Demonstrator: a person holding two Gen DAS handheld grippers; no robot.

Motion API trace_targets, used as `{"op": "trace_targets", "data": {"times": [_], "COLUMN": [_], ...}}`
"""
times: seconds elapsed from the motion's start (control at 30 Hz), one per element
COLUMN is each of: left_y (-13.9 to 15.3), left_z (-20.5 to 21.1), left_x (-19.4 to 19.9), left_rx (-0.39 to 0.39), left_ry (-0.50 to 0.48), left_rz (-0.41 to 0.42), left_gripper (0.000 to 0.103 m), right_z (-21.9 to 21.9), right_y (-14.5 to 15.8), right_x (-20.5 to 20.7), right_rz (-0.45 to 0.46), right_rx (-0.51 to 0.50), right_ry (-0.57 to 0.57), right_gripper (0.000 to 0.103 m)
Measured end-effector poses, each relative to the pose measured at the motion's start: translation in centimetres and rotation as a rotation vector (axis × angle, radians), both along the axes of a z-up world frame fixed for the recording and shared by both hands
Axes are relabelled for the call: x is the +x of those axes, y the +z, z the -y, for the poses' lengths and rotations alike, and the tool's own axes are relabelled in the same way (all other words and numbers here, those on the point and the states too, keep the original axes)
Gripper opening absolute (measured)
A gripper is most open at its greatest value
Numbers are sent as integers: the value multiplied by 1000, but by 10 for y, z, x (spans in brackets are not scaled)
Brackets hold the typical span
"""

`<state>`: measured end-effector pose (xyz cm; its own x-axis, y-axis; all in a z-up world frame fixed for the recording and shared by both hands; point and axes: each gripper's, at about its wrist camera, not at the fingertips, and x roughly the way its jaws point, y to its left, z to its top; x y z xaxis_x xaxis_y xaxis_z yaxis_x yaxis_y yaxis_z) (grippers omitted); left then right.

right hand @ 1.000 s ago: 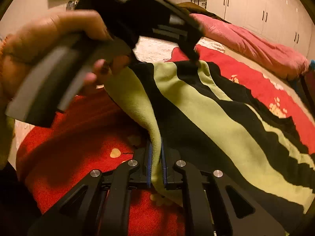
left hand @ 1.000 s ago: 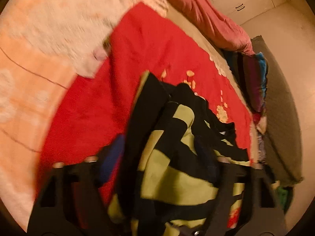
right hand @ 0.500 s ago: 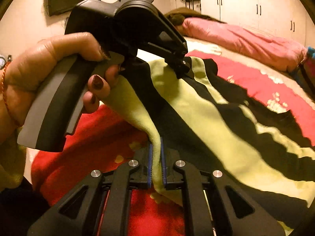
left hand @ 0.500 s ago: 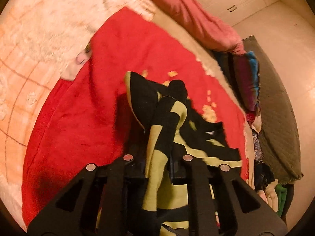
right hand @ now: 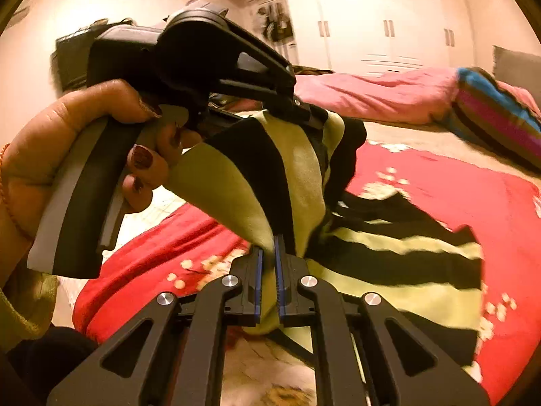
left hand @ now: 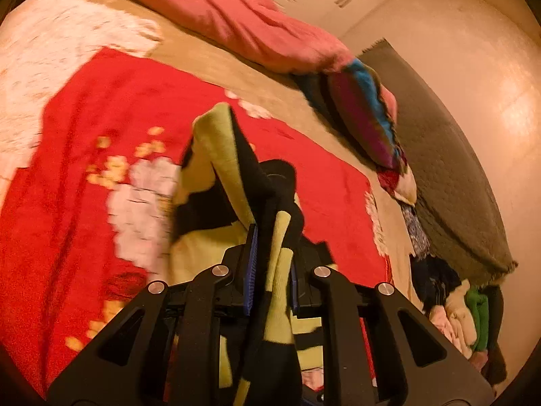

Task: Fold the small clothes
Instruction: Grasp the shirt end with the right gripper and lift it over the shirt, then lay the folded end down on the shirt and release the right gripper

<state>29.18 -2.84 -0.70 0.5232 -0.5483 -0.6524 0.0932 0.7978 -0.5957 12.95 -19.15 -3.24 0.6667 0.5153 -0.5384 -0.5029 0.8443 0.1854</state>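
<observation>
The left gripper is clamped on a bunched fold of the striped garment, a black and yellow-green piece; its fingers have just closed onto the cloth, which fills the narrow gap between them and rises above the tips in a peak. The right gripper pinches another edge of the same garment, its fingers nearly together with only the thin cloth between the blue pads. From the right wrist view the left gripper shows above and beyond, held by a hand with dark-painted nails, and the cloth stretches between the two grips. The upper part of the garment is lifted off the bed, while its lower part trails down and lies spread on the red blanket, which has pale flower patterns and covers the bed. A pink quilt lies rumpled along the far side of the bed, and a striped pillow in blue, purple and dark bands rests at its end. No basket or box shows; a loose heap of clothes lies past the corner of the bed, next to a grey mat. White cupboards line the far wall.
</observation>
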Motion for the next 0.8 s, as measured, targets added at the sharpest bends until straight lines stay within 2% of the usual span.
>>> {"op": "trace_targets", "data": {"times": [0.17, 0.27, 0.33, 0.43, 0.47, 0.5, 0.53, 0.63, 0.7, 0.77, 0.8], "left_y": [-4, -21, -32, -39, -39, -39, -37, -38, -45, -52, -57], "left_z": [62, 104, 121, 118, 110, 102, 90, 63, 47, 36, 33], "left_x": [-9, -18, -26, -43, -50, -55, -62, -83, -95, -101, -104], "left_rx": [-1, -50, -49, -71, -63, -43, 9, 184, 274, 312, 330], "left_ry": [-93, -191, -234, -224, -203, -182, -146, -43, 20, 49, 58], "left_rz": [-11, -64, -79, -63, -45, -30, 0, 58, 77, 79, 75], "left_gripper": [8, 8, 10, 15, 19, 23, 29, 37, 39, 44, 48], "right_z": [37, 61, 79, 104, 112, 121, 129, 155, 172, 182, 185], "right_y": [-2, -17, -30, -46, -49, -52, -54, -53, -45, -36, -31], "right_x": [-19, -26, -30, -40, -42, -45, -46, -50, -45, -35, -28], "right_rz": [-7, -46, -89, -147, -165, -186, -197, -229, -251, -270, -282], "right_rx": [-10, -12, -15, 0, 6, 19, 26, 81, 161, 240, 284], "right_ry": [-52, -82, -105, -123, -131, -138, -148, -189, -232, -268, -268], "right_gripper": [5, 5, 5, 5, 6, 6, 6, 7, 20, 43, 46]}}
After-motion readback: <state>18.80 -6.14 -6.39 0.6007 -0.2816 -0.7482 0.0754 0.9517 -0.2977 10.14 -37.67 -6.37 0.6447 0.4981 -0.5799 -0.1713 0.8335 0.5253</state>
